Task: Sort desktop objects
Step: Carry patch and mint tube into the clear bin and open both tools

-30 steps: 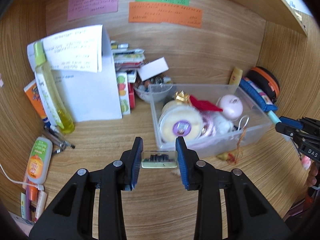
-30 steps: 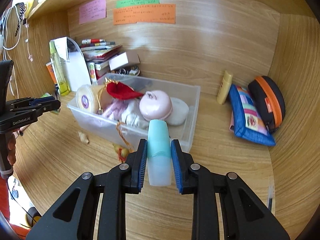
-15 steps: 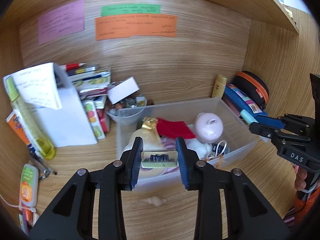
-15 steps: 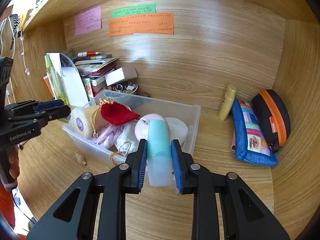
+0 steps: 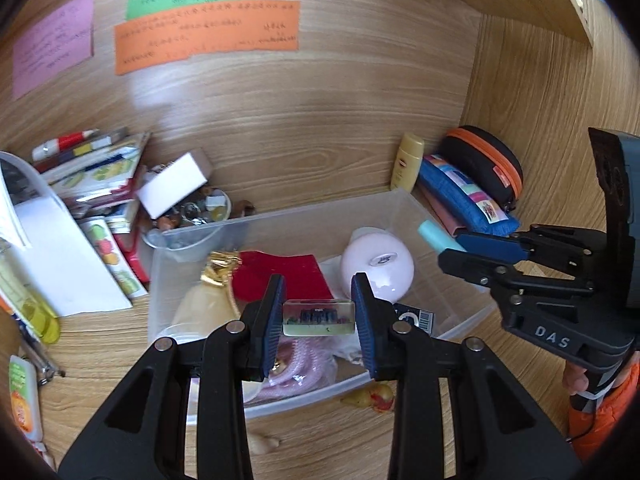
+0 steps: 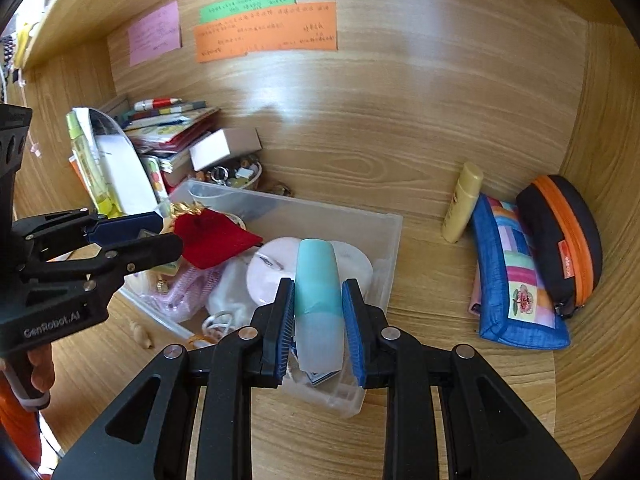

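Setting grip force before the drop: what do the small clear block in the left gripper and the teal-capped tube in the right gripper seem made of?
Small clear block: likely hard resin or acrylic, glossy; see-through, with dark bits embedded inside. Teal-capped tube: looks like plastic, matte; opaque teal cap over a frosted, translucent body. Neither visibly deforms between the pads, so both seem rigid, though that is uncertain.

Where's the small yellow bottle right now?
In the right wrist view, the small yellow bottle leans on the back wall, right of the clear bin, beside the blue pouch.

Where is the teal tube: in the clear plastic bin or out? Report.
Out: the teal tube is clamped in the right gripper, held over the clear plastic bin.
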`<state>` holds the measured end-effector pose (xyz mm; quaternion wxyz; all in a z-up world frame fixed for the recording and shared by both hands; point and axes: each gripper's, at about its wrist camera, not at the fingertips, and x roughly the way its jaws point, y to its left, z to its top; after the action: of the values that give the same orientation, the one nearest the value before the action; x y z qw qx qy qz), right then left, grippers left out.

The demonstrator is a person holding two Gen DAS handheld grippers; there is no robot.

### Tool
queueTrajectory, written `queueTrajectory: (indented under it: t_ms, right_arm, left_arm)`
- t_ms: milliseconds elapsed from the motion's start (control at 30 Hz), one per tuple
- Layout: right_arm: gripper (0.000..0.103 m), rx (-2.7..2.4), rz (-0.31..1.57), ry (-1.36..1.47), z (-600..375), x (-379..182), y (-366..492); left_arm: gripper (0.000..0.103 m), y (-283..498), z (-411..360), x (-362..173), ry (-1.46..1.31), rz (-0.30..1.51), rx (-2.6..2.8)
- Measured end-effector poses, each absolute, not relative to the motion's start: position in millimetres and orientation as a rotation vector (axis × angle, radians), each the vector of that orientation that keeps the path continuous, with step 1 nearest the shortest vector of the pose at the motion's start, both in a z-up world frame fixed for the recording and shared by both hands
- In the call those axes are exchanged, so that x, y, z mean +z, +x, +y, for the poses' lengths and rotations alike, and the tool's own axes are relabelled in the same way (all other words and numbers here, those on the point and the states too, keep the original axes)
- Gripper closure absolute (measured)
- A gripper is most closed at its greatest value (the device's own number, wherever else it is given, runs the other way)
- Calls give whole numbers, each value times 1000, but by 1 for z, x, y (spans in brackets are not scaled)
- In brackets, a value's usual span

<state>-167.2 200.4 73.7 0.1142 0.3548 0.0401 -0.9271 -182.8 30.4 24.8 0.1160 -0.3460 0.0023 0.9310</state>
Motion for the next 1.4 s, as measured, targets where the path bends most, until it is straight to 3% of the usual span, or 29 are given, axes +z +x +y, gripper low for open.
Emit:
queueTrajectory:
  t_ms: [867, 1067, 1167, 1233, 1400]
  right_arm:
    - [81, -2698, 343, 1105, 176, 55, -175]
    - [80, -2715, 364, 1093, 173, 61, -171]
    - [66, -2734, 360, 1082, 174, 65, -167]
    - [49, -2761, 378, 1051, 174, 70, -161]
    - [39, -2794, 398, 1012, 172, 80, -149]
  left_arm:
    - [69, -197, 44, 5, -1074, 30, 2669]
    - [58, -188, 39, 15, -1051, 14, 2686]
    - [49, -184, 37, 19, -1037, 16, 2704]
    - [46, -180, 35, 22, -1028, 17, 2715]
    - [35, -166, 30, 30, -990, 37, 2766]
